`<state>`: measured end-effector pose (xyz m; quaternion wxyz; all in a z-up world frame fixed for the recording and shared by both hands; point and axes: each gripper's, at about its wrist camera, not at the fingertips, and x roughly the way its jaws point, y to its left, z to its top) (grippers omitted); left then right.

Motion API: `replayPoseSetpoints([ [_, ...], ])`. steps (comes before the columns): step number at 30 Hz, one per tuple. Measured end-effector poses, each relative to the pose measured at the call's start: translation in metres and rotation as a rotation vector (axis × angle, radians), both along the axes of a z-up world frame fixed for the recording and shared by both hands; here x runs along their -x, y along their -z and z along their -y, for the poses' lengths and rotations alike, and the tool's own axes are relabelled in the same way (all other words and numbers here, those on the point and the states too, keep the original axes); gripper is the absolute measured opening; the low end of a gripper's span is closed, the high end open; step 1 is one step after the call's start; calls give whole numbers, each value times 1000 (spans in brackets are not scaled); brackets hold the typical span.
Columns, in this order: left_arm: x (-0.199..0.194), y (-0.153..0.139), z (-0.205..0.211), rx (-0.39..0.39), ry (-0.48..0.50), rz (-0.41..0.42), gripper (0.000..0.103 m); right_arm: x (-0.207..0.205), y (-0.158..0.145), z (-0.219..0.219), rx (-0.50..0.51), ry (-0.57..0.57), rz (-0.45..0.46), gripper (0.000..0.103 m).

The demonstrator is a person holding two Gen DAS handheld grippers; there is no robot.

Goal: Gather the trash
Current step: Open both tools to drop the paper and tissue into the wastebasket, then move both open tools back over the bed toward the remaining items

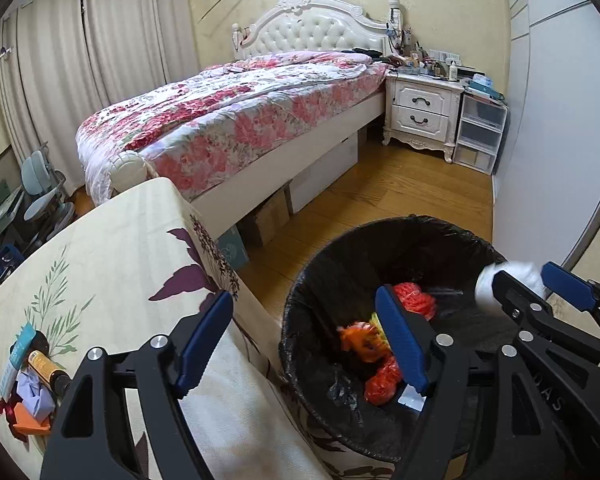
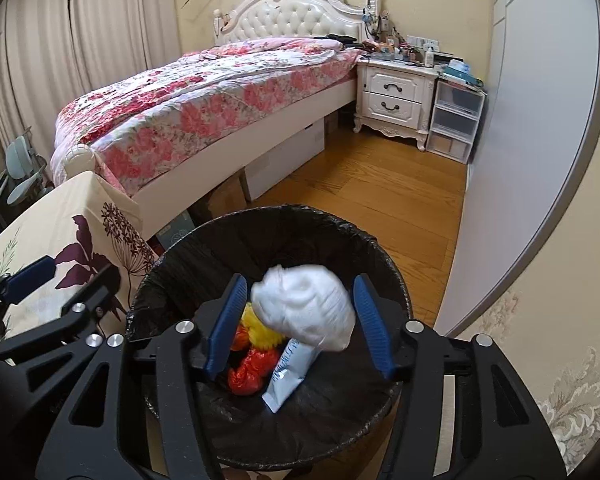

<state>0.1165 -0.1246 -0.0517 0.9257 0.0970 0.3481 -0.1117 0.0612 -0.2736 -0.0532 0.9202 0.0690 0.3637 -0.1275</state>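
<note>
A black-lined trash bin (image 2: 172, 268) stands on the floor beside a cloth-covered table (image 1: 112, 252). It holds red and orange-yellow net bags (image 2: 256, 364) and a white-blue tube (image 2: 288, 372). My right gripper (image 2: 300, 324) is open over the bin. A crumpled white wad (image 2: 304, 308) sits between its blue pads, not touching either, blurred, above the trash. In the left wrist view that wad (image 1: 500, 276) shows at the right gripper's tips. My left gripper (image 1: 304, 340) is open and empty, straddling the table edge and the bin (image 1: 320, 264). More trash (image 1: 32, 380) lies on the table at left.
A bed (image 1: 228, 120) with a floral quilt stands behind the table. Boxes sit under the bed. A white nightstand (image 1: 420, 112) and plastic drawers (image 1: 480, 132) stand at the far wall. Wood floor (image 1: 400, 188) lies between the bin and a grey wardrobe at right.
</note>
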Motion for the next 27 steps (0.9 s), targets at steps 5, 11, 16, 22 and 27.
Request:
replayPoseSetpoints([
  [5,-1,-4,-13,13,-39,3,80,3,-2,2,18,16,-5,59],
  [11,7,-15,-37,23,-92,26,82,11,-11,-2,22,17,13,66],
  [16,19,-28,-66,27,-146,55,83,19,-19,-22,-3,-36,27,67],
  [22,37,-34,-110,12,-228,68,83,24,-26,-63,-4,-137,31,67],
  [27,52,-35,-154,9,-316,65,82,27,-28,-105,-9,-237,24,67],
])
